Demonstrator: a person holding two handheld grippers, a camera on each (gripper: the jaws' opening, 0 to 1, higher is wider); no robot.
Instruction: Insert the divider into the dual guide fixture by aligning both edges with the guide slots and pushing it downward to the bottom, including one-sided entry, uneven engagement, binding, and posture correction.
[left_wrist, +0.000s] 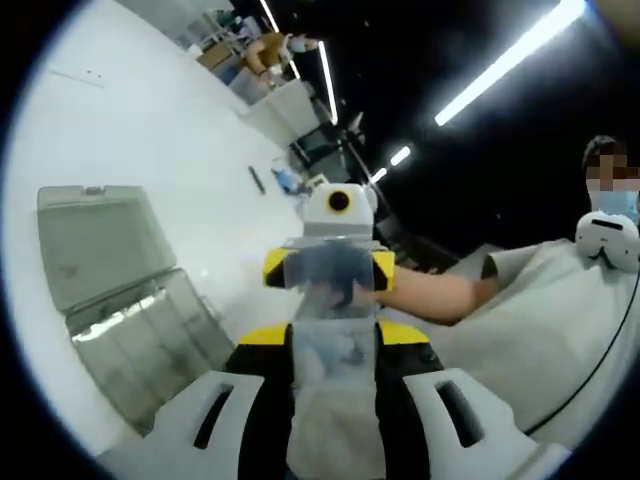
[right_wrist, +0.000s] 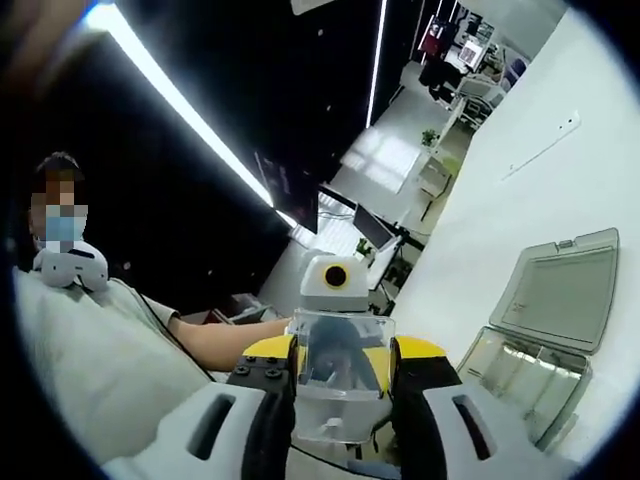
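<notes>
We see the divider (left_wrist: 335, 320), a clear, thin plastic plate, at lower centre of the left gripper view, standing on edge and running up the frame. In the right gripper view the divider (right_wrist: 340, 385) sits at lower centre, its flat face toward us. The fixture (left_wrist: 125, 300), a clear plastic box with its hinged lid folded open, lies on the white table at centre left; in the right gripper view the fixture (right_wrist: 545, 330) lies at lower right.

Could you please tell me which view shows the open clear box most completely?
The left gripper view: the clear box lies with lid and tray both in frame on the white table. In the right gripper view, the box sits near the edge, its tray partly cut off.
</notes>
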